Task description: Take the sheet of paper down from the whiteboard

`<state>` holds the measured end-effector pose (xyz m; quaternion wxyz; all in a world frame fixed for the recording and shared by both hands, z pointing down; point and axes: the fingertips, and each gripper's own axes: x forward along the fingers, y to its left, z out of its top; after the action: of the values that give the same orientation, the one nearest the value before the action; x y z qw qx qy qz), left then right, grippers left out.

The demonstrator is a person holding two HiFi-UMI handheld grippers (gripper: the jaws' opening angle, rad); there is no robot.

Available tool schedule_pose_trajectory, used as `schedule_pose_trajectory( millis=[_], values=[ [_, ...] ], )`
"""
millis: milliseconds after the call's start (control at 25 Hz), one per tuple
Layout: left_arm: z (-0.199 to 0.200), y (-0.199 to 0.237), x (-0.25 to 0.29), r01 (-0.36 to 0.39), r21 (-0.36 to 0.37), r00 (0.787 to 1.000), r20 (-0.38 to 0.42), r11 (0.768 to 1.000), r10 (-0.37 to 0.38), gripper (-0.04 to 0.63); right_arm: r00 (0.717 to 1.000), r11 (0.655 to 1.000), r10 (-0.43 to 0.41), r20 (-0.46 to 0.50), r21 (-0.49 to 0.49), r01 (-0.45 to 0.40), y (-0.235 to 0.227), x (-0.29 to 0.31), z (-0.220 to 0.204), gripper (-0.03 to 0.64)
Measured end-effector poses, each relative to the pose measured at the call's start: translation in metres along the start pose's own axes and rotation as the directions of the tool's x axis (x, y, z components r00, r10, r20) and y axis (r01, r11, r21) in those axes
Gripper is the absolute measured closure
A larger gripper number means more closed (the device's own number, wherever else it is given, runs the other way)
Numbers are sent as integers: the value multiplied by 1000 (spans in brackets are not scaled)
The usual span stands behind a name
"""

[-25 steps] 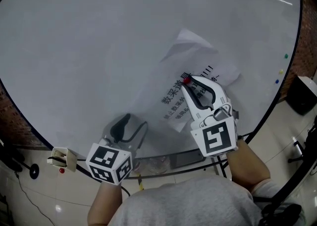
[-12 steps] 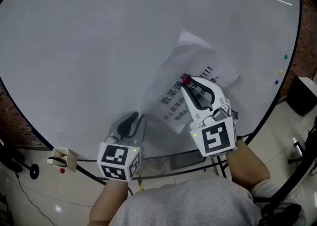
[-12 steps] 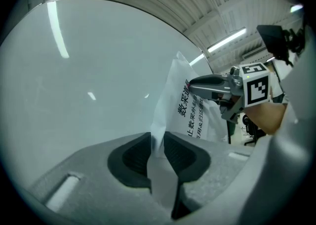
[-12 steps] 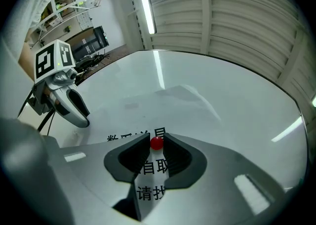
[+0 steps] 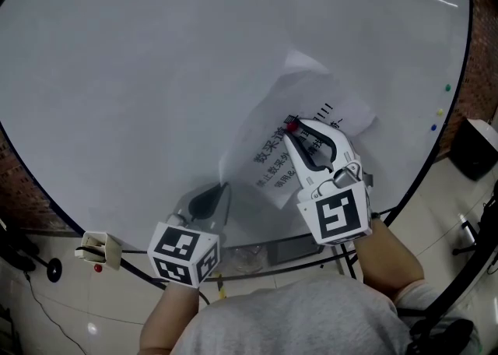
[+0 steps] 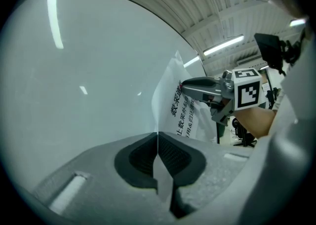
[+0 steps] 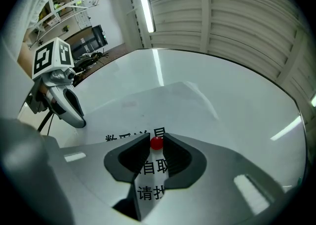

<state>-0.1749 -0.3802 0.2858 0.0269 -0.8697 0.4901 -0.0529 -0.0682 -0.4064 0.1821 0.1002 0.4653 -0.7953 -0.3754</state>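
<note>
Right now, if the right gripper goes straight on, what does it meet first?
The red magnet, which the right gripper clasps; behind it, probably the paper on the whiteboard.

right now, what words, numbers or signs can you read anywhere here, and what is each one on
"数采": opens the top line on the white sheet of paper with black print.
"止数采外": in the line beneath, same sheet.
"自取": farther along a lower line.
"请找": in the line under that.
Rest of the print: covered or too small to read.
Glossy white whiteboard: no writing.
</note>
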Motion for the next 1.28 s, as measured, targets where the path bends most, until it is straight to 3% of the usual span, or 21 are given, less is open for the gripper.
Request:
schedule_pose_trajectory(
  millis=[280,640,880,1120,1280],
  values=[
    [6,2,-12,-24,-16,1000,-16,1000,24,589,1000,999,-23,-11,34,23,-16,-7,-7,535],
    [-27,77,-85,-167,-122,986,-16,978,166,589,998,996,-50,-38,76,53,12,-5,-5,535],
    [-34,85,-95,-245,-142,969,-48,959,241,589,996,993,-62,-65,98,68,-10,-11,-23,534],
    [-46,81,-99,-199,-186,980,-57,962,192,589,993,993,-77,-92,81,85,-9,-7,-29,538],
    [-58,71,-104,-133,-257,991,-51,957,124,589,990,990,-124,-61,65,128,-14,-14,-14,488]
  ],
)
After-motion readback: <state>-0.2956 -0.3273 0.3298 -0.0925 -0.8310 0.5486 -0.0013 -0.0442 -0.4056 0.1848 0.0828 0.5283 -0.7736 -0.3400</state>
